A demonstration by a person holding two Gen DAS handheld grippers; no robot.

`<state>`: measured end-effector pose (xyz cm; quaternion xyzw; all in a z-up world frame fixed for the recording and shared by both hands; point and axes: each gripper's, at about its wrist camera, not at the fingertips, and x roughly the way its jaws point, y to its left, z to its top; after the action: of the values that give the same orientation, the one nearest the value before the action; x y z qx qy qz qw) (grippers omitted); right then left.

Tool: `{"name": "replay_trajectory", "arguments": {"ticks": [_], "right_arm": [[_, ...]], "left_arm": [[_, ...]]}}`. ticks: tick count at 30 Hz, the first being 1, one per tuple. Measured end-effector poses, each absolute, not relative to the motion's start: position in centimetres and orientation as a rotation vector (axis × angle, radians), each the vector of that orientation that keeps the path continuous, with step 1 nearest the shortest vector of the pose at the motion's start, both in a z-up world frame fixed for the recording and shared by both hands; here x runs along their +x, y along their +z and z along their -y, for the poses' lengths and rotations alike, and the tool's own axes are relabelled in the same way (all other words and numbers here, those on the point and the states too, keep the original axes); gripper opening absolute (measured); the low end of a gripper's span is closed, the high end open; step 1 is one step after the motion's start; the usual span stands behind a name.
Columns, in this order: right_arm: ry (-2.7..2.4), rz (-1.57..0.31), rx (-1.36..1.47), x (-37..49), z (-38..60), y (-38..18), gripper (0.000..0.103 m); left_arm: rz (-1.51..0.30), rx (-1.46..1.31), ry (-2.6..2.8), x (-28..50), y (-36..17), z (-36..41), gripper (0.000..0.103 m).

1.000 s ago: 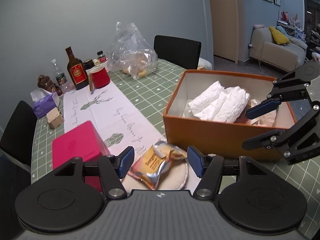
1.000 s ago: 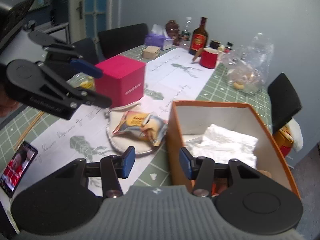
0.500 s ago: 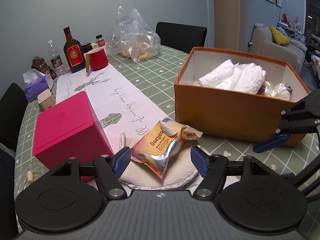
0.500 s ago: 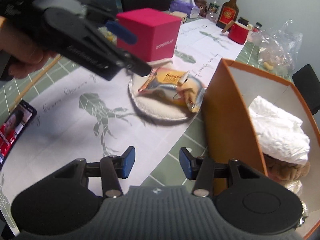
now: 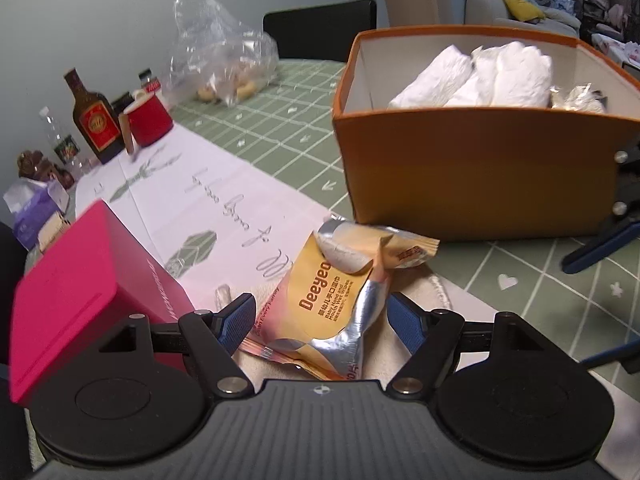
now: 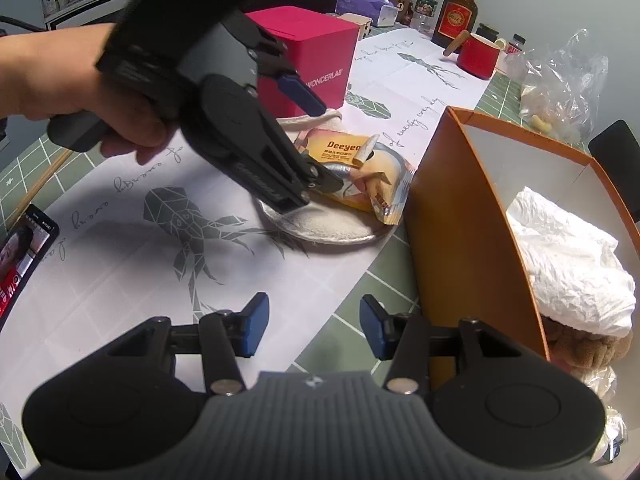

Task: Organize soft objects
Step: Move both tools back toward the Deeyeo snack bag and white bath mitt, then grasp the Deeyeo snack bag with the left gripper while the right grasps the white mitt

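A yellow-and-silver wet wipes packet (image 5: 336,300) (image 6: 352,160) lies on a round cream pad (image 6: 328,228) beside the orange box (image 5: 460,168) (image 6: 452,220). White crumpled soft items (image 5: 500,76) (image 6: 572,256) and a brown plush fill the box. My left gripper (image 5: 322,320) (image 6: 316,140) is low over the packet, which sits between the jaws. The jaws are opening and the pads do not press on it. My right gripper (image 6: 314,326) hangs open over the table runner by the box's near corner, with nothing between its fingers.
A pink box (image 5: 80,292) (image 6: 316,48) stands close to the left of the packet. At the far end are a red mug (image 5: 148,120), a brown bottle (image 5: 96,120), a plastic bag (image 5: 224,60) and tissues. A phone (image 6: 24,252) lies at the left edge.
The left gripper has come down onto the packet and its jaws have spread wider. The right gripper dropped toward the table beside the box, then stayed nearly still.
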<state>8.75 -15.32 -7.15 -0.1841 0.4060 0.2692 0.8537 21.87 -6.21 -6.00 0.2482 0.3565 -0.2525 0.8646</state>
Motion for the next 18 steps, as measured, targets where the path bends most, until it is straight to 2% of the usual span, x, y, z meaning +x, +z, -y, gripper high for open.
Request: {"name": "replay_trajectory", "arguments": {"ticks": [6,12,18], "right_arm": [[0.56,-0.863,-0.387,9.3,15.3,-7.6,0.051],[0.546,-0.857,-0.387,9.6,15.1,-8.0,0.053],[0.502,-0.831,-0.423,10.2,14.7,-9.0,0.056]], "left_arm": [[-0.77,0.521,-0.517,22.9,-7.8,6.8,0.087],[-0.794,0.439,-0.508,23.0,-8.0,6.2,0.073],[-0.844,0.355,-0.517,22.9,-7.5,5.3,0.068]]}}
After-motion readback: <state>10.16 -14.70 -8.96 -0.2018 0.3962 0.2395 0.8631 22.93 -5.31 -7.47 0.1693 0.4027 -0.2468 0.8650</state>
